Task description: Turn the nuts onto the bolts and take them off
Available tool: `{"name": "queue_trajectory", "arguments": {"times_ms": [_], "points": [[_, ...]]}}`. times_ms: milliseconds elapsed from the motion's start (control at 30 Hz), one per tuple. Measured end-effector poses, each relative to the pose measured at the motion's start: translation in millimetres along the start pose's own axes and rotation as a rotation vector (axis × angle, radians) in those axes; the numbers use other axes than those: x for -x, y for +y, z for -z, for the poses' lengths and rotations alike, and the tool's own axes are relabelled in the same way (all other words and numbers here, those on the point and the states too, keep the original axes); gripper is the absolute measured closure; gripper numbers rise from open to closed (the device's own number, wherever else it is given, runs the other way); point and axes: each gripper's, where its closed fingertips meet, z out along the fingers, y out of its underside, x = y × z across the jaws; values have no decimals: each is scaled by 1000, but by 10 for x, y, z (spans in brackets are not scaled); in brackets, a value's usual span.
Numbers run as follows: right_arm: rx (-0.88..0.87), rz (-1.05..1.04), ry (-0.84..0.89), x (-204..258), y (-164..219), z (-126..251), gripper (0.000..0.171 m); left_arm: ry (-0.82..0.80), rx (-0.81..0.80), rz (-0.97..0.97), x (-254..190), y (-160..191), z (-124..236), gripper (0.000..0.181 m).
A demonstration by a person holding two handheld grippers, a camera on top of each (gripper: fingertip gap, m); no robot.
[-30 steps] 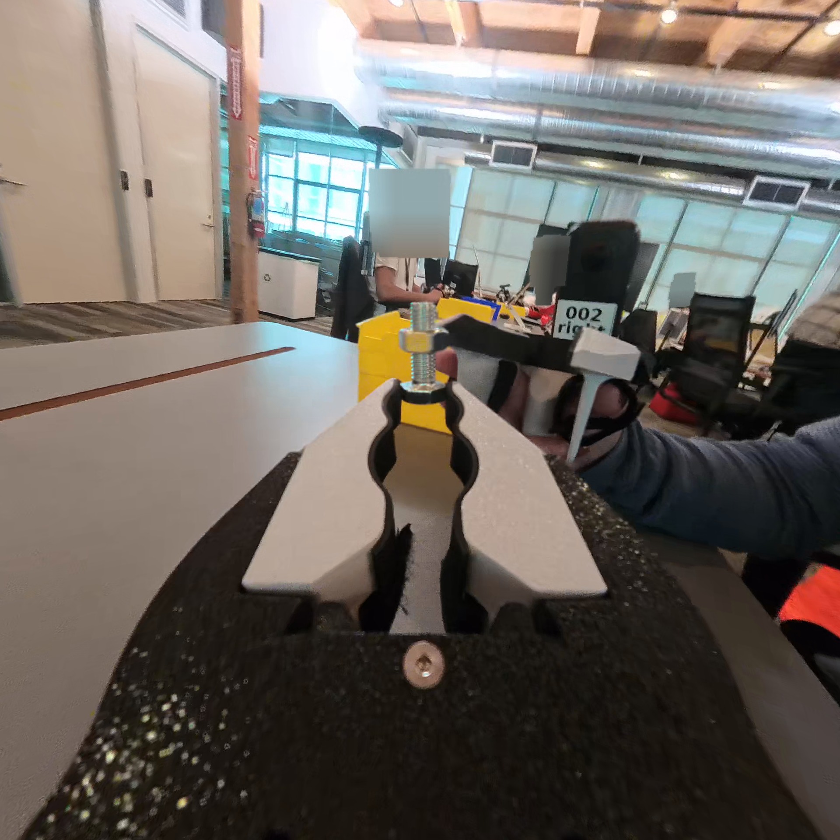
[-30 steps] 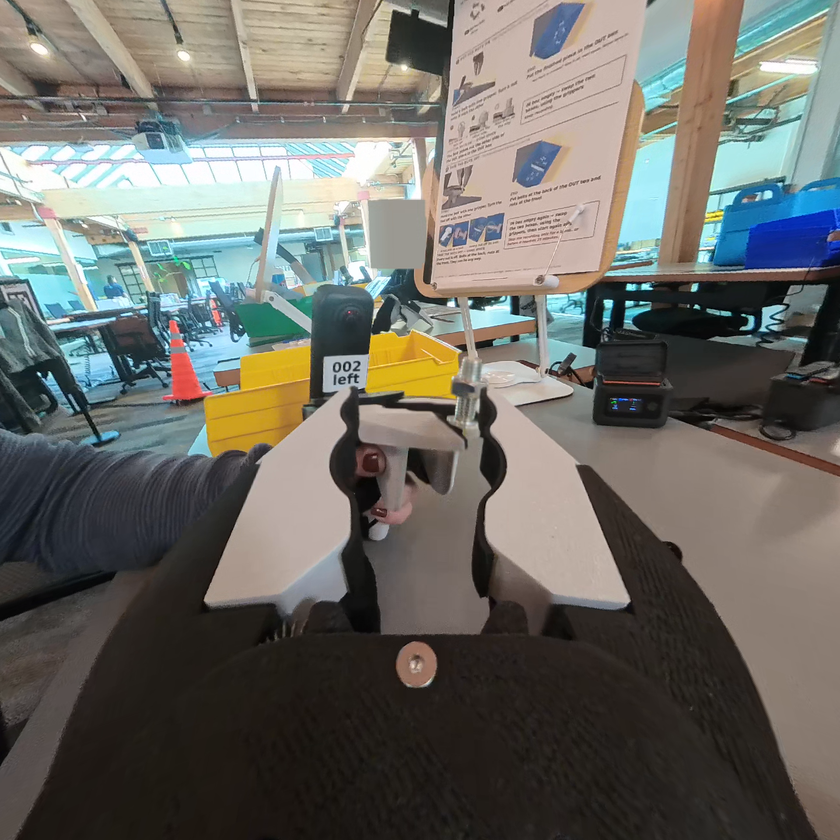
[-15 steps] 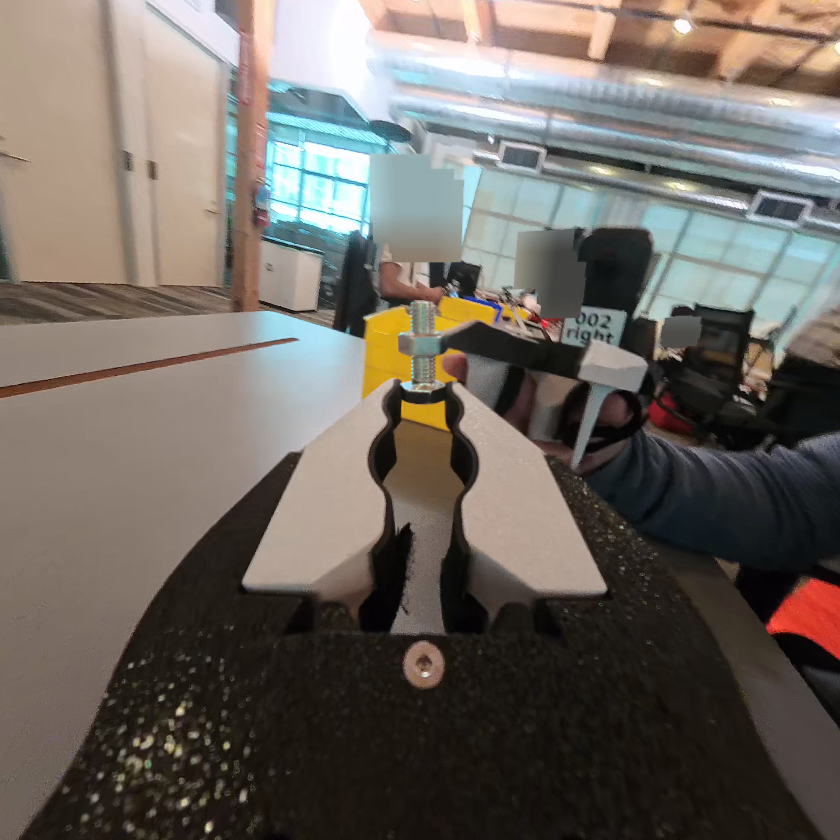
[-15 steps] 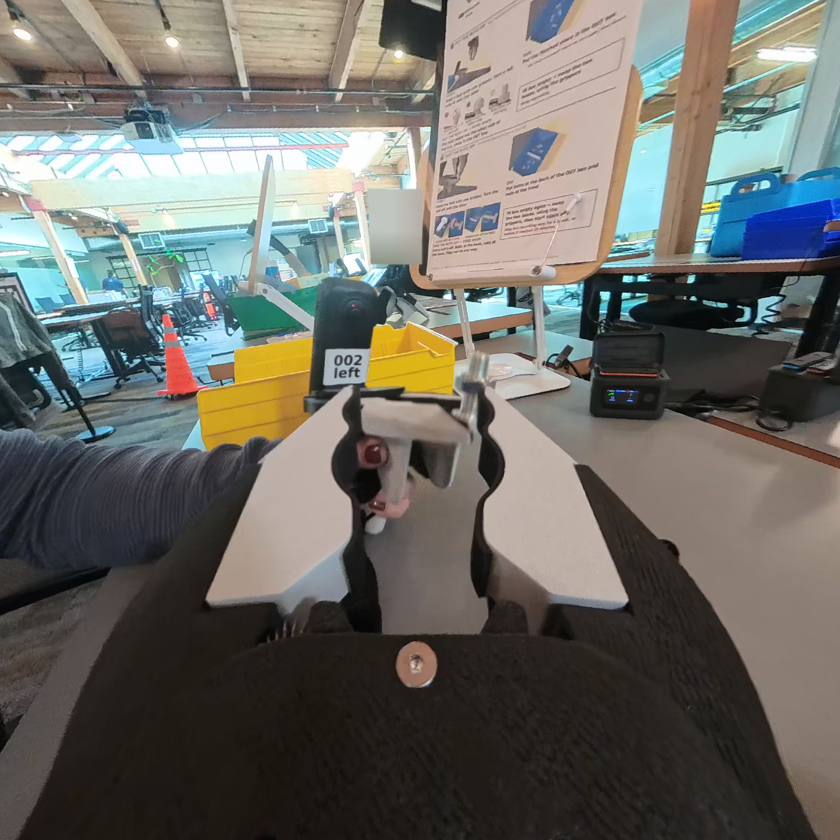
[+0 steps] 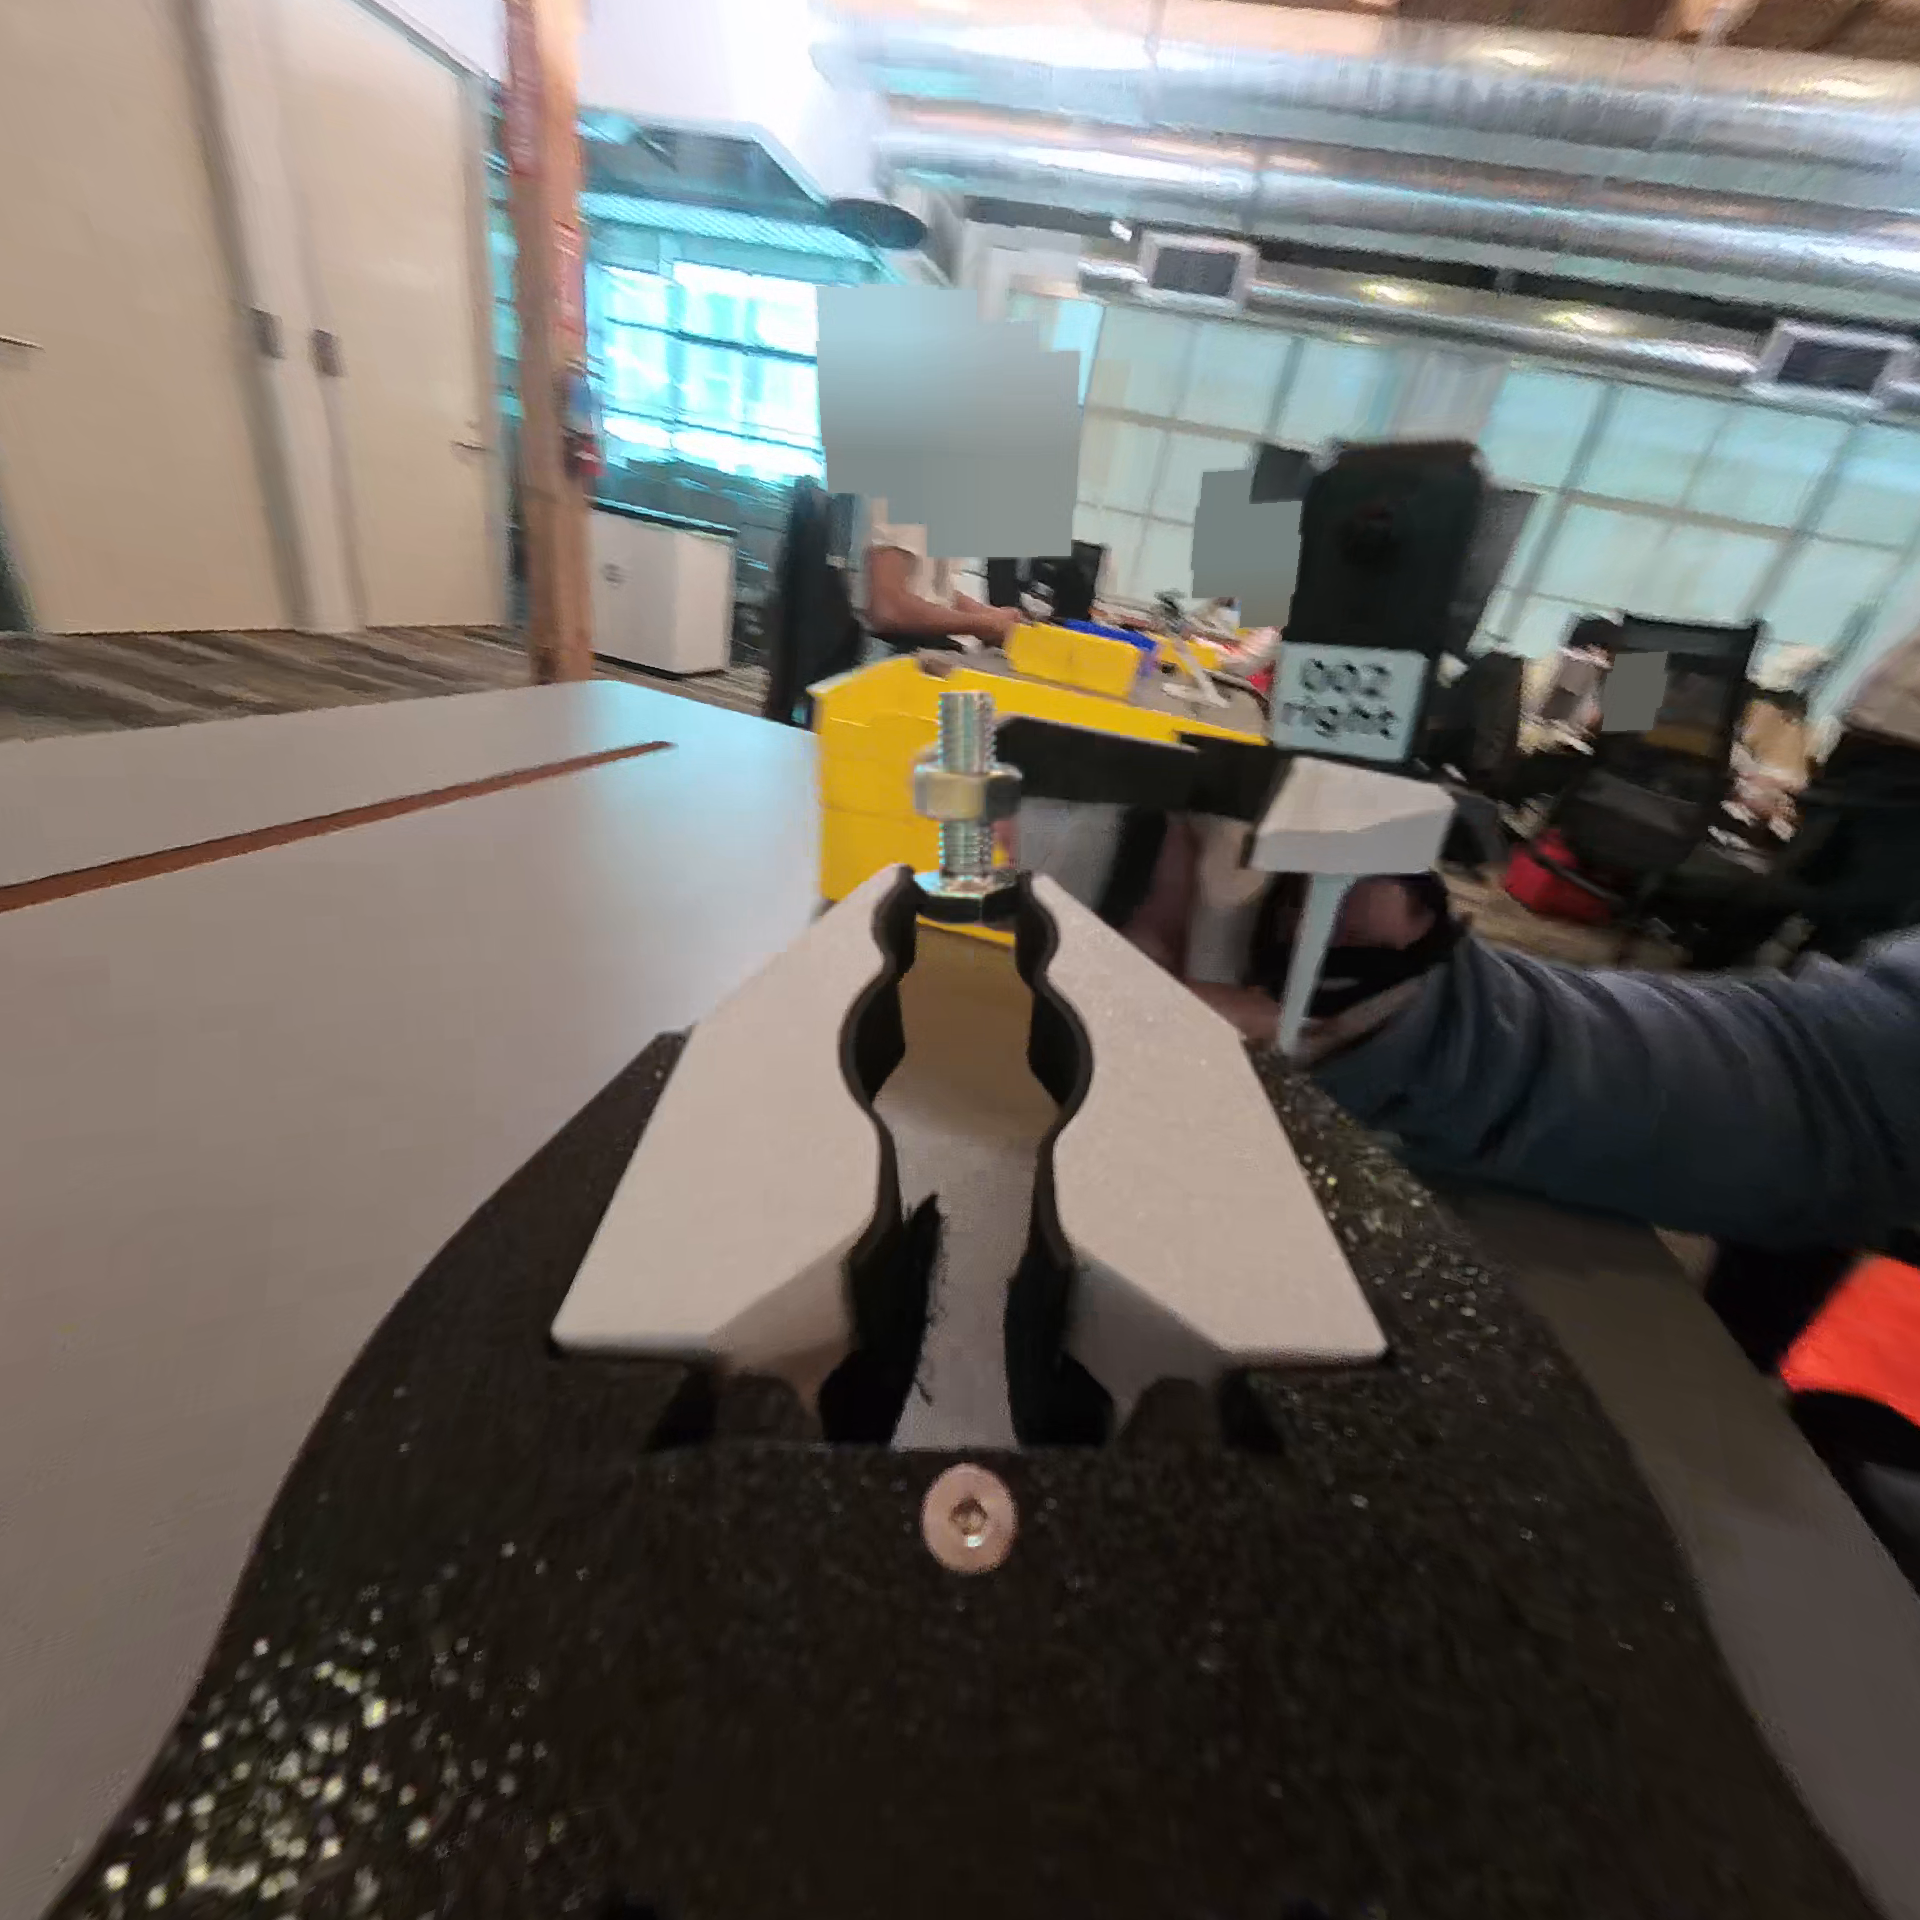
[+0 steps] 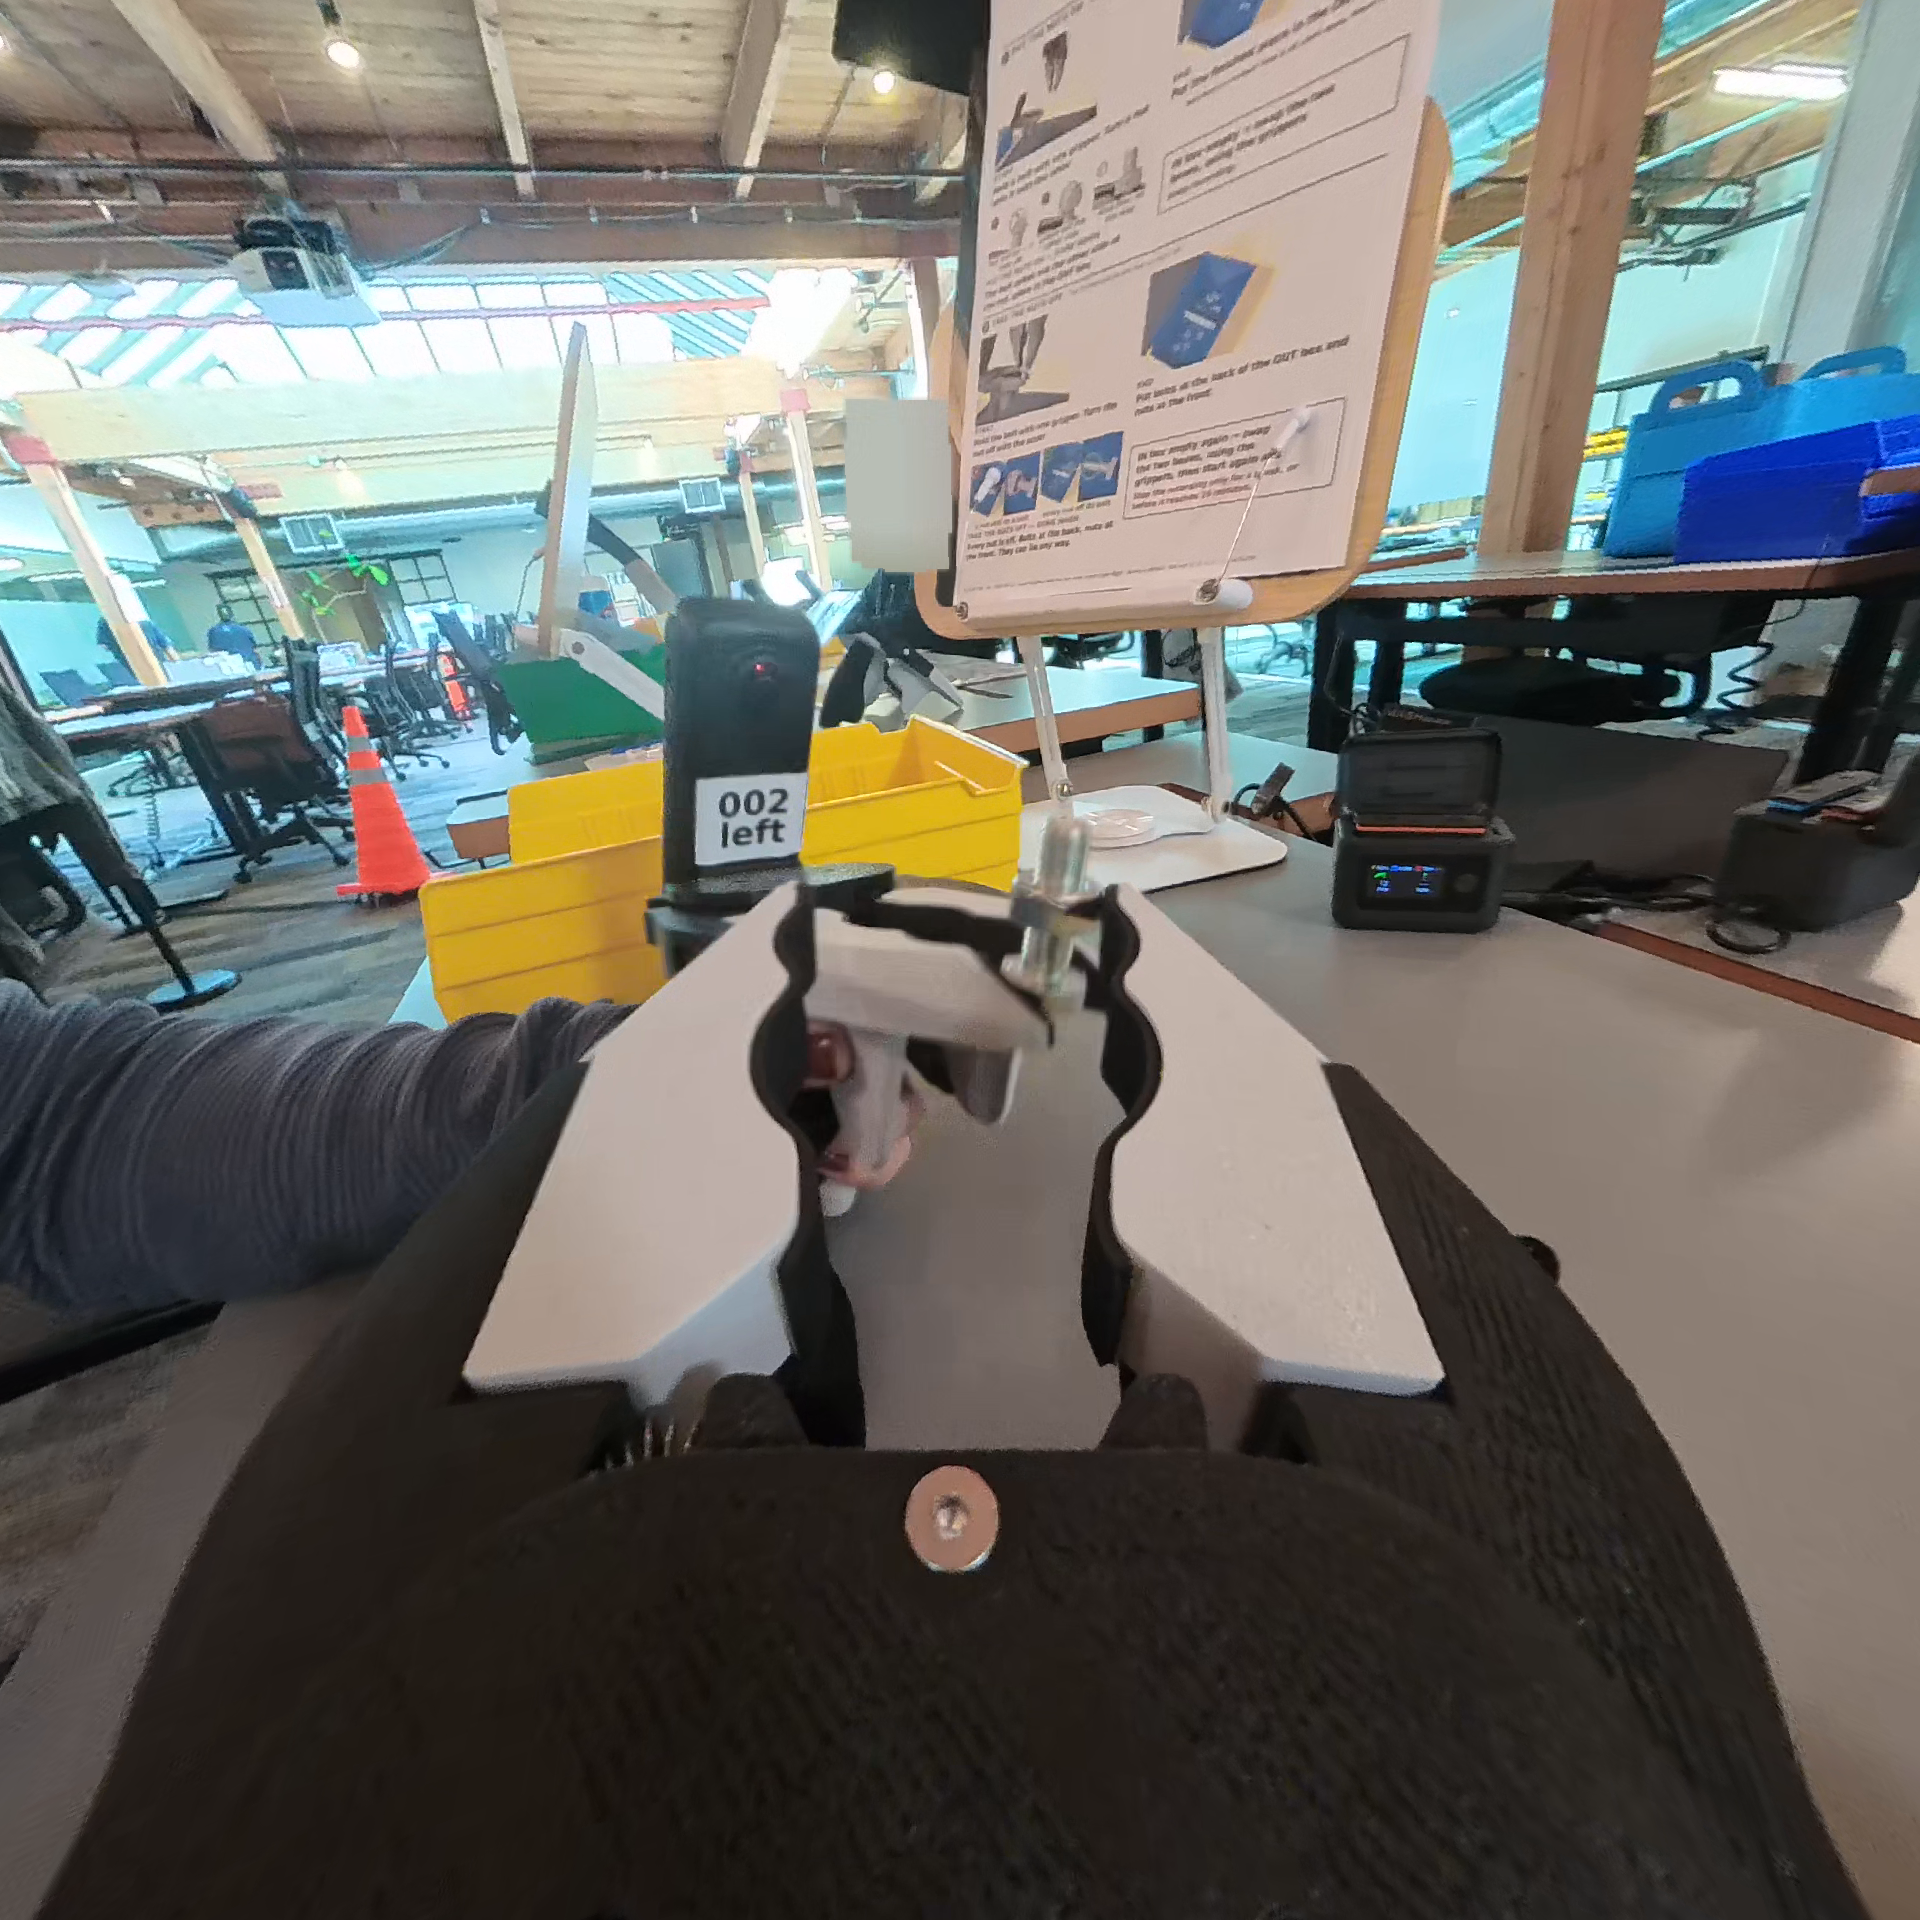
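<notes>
Left gripper (image 5: 964, 914) clamped the bolt (image 5: 966, 821) head at its tips, shaft upright. Right gripper (image 6: 956, 940) reached in from the right, apparently closed on the nut (image 5: 964, 795), mid-shaft.

Two grippers meet over one grey counter (image 6: 1558, 1091), the left gripper (image 5: 964, 906) and the right gripper (image 6: 951, 935). Between them stands one bolt (image 5: 965, 821) carrying one nut (image 5: 963, 795). Beyond the grippers sits one yellow bin (image 6: 623, 883).

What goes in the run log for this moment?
left gripper: shut on bolt head, upright | right gripper: jaws at nut, grip unclear | nut mid-thread | above table
</notes>
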Motion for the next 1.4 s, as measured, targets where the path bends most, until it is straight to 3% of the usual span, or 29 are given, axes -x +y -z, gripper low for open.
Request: {"name": "queue_trajectory", "arguments": {"times_ms": [33,133,367,500,600,700,867,967,1067,1100,1133,1267,1400], "points": [[-9,-8,-8,-4,-21,21,125,-39,-26,24,93,-48,49,165],[-24,-24,13,-58,-47,40,125,-29,-62,71,154,-121,119,165],[0,-17,-18,40,27,-21,121,208,94,51,-354,180,-121,165],[3,4,8,27,32,-36,112,64,24,12,-112,68,-53,165],[-5,19,20,-1,4,-1,123,-74,-79,69,189,-84,101,165],[1,21,60,-59,34,-10,120,1,-82,106,127,-95,102,165],[1,-18,22,-12,50,-24,118,272,38,71,-407,102,-68,165],[27,-36,-42,95,87,-44,123,231,43,58,-350,129,-92,164],[25,-27,-15,58,78,-45,114,59,-9,27,-48,29,-4,165],[17,-25,-7,25,59,-22,116,-25,-24,23,95,-3,43,165],[9,-30,-35,44,37,7,137,-85,-27,41,217,-15,91,165],[-16,-10,49,-82,-18,34,121,89,-70,91,19,-93,98,165],[2,-16,8,11,27,-11,119,237,35,66,-318,94,-45,165]]}}
